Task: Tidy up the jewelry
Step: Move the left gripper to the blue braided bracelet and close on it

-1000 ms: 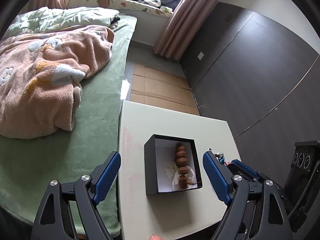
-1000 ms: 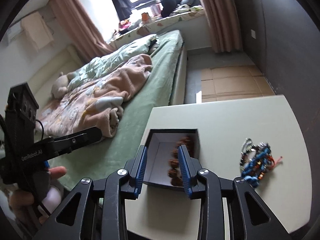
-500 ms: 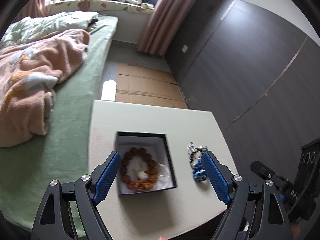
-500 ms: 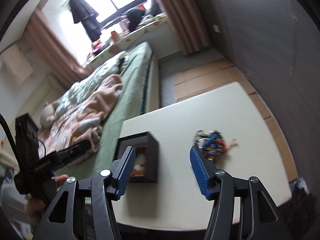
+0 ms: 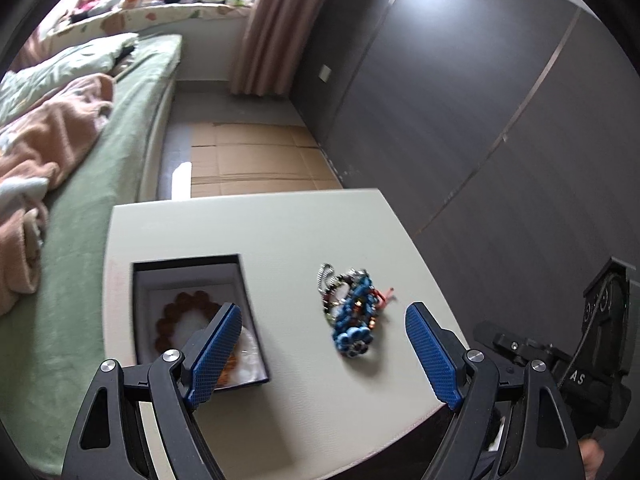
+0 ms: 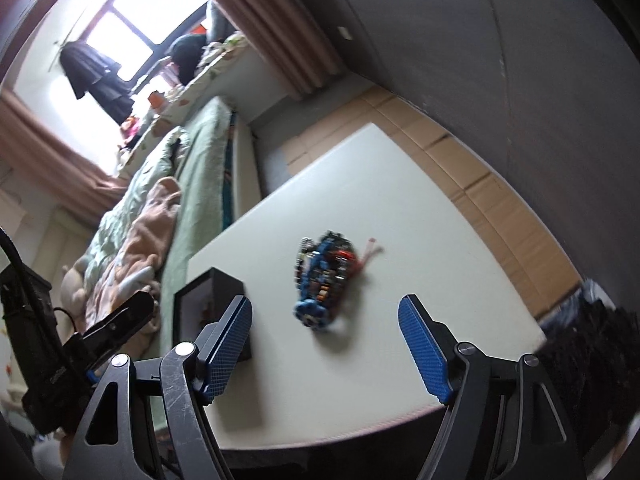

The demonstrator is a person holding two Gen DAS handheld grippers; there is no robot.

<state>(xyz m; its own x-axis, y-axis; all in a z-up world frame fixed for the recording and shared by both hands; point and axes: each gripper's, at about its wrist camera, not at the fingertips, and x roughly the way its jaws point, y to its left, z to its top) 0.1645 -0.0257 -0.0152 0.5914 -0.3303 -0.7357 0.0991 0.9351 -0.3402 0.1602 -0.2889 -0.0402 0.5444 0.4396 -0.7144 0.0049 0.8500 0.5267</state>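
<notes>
Lower the right gripper [image 6: 324, 354], jaws just opened wide and empty, squarely over the tangled bracelet pile [image 6: 325, 276] right of the black box [image 6: 208, 300] on the table [image 6: 440, 280], gripping one strand.

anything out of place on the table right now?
Yes: a tangled heap of blue beaded bracelets and metal chain lies loose on the pale table top, apart from the open black box, which holds only a brown bead bracelet. Both tongs are open and empty.
</notes>
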